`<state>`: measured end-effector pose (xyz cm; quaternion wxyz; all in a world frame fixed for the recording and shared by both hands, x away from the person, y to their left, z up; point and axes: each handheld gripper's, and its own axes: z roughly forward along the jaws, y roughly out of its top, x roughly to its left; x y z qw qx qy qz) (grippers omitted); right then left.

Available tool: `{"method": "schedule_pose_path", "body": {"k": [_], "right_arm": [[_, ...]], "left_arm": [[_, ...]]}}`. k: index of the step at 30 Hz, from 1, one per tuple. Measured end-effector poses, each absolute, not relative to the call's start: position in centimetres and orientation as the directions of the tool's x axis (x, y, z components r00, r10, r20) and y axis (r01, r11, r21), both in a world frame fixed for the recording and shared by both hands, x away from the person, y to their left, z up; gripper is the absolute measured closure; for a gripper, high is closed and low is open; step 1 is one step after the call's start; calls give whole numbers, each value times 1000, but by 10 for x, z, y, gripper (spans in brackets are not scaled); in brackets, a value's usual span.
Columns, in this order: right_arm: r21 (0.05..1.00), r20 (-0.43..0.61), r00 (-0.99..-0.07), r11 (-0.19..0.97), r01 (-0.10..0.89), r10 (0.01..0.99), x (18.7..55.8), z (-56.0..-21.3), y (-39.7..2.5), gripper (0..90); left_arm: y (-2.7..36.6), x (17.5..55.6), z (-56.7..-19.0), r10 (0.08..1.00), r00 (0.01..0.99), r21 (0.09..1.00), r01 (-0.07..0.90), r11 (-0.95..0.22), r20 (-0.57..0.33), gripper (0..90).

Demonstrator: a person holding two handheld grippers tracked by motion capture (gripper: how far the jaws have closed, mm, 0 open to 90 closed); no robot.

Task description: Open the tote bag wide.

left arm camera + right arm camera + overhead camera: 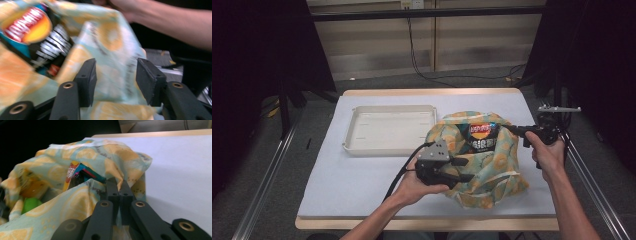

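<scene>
A cloth bag (492,172) printed with lemons lies open at the table's centre right, with a chips packet (481,136) showing in its mouth. My left gripper (463,169) reaches in from the left at the bag's near side. Its jaws stand open around a fold of the bag (110,37), beside the packet (30,27). My right gripper (505,127) is shut on the bag's far right rim. In the right gripper view the right gripper (119,183) pinches the fabric edge of the bag (75,202). The packet (75,171) and something green (31,203) lie inside.
A white tray (387,149) sits just left of the bag. A pale cloth (357,185) covers the table, with bare room at the front left. Metal rails run along both sides, and cables hang by the back wall.
</scene>
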<state>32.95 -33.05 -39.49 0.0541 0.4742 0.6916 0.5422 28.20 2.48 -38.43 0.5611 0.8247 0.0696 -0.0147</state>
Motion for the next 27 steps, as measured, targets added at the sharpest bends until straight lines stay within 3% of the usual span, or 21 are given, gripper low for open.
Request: {"method": "schedule_pose_path", "body": {"k": [7,13,18,21,23,27], "right_arm": [[815,427,-612,10,580,666,320,-397,-314,900],[830,410,-593,-14,558,693,320,-392,-318,900],[851,397,-595,-37,524,699,322,-383,-329,813],[860,376,-590,-34,509,715,320,-377,-332,707],[870,354,-594,-21,493,722,317,-372,-333,639],[882,326,-591,-13,471,738,313,-364,-332,551]], "left_arm": [[49,304,-363,133,983,952,161,-261,-130,510],[65,320,-352,198,972,957,169,-237,-123,536],[74,340,-354,264,954,955,203,-217,-142,602],[77,346,-358,281,949,952,208,-225,-140,677],[78,347,-361,266,954,955,199,-218,-138,806],[79,351,-363,291,946,951,212,-223,-142,831]]}}
